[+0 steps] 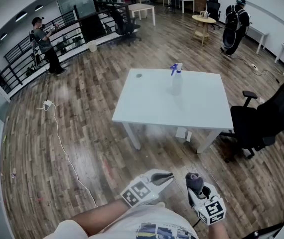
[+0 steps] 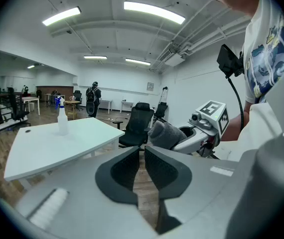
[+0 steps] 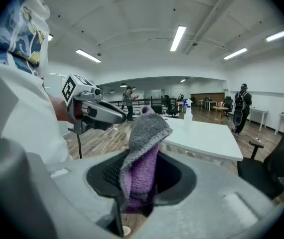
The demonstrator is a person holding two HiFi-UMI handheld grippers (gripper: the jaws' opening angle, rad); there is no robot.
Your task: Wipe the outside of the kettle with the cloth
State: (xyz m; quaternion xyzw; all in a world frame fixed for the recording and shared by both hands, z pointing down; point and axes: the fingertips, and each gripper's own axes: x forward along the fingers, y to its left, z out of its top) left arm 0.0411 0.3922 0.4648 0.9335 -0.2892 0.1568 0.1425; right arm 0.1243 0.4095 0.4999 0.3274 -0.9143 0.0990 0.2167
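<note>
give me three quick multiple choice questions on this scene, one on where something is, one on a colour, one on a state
1. Where does the spray bottle stand?
A on the white table
B on the floor
C on a windowsill

2. What colours is the cloth?
A yellow
B grey and purple
C red

3. What state is the right gripper in?
A open and empty
B shut on a bottle
C shut on the cloth

Answers: 1 A, the head view shows it upright on the tabletop; 2 B, grey outside and purple inside in the right gripper view; 3 C, its fingers press the cloth between them.
</note>
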